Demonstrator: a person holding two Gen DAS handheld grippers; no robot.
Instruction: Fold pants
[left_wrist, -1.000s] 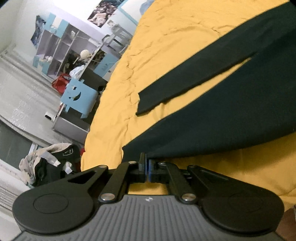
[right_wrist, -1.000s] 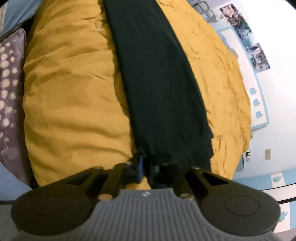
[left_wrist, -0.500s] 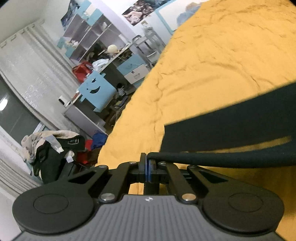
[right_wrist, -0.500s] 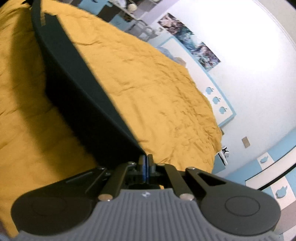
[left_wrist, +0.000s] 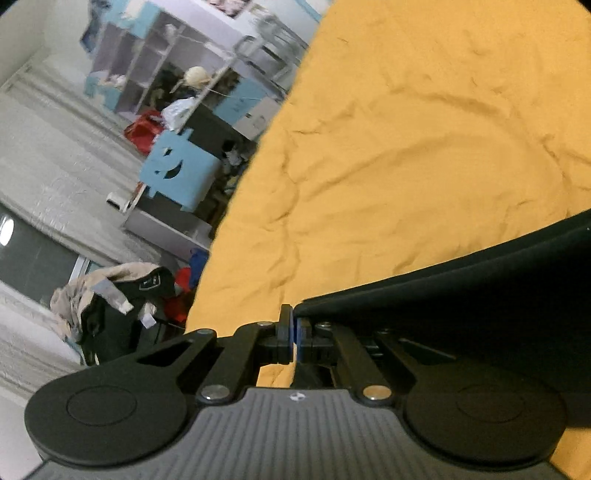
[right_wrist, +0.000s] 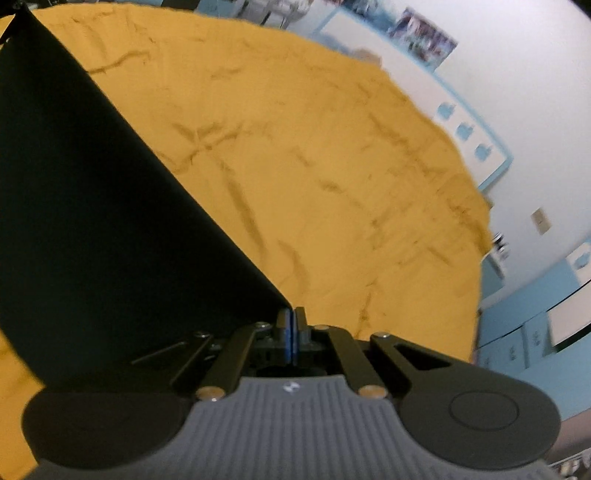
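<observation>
Left wrist view: left tool (left_wrist: 294, 334) at lower centre of frame, black linkage arms, ribbed grey housing, blue pads pressed together and pinching a corner of the black pants (left_wrist: 480, 295). Fabric matte, smooth, no visible pattern; it runs as a taut band from the pads to the right edge of frame, lifted above the bed. Yellow bedcover (left_wrist: 424, 147) fills the upper right; soft, creased in shallow irregular wrinkles. Upper left: pale shelving unit (left_wrist: 155, 66), a light-blue cut-out panel with a face shape (left_wrist: 181, 173); lower left, a heap of clothes (left_wrist: 114, 299).

Right wrist view: right tool (right_wrist: 291, 332), same build, pads pressed together on another edge of the pants (right_wrist: 110, 221). Here the cloth forms a broad dark triangular sheet occupying the left of frame, straight edge descending to the pads. Yellow bedcover (right_wrist: 332, 166) centre; white wall with blue trim (right_wrist: 517, 92) at right.
</observation>
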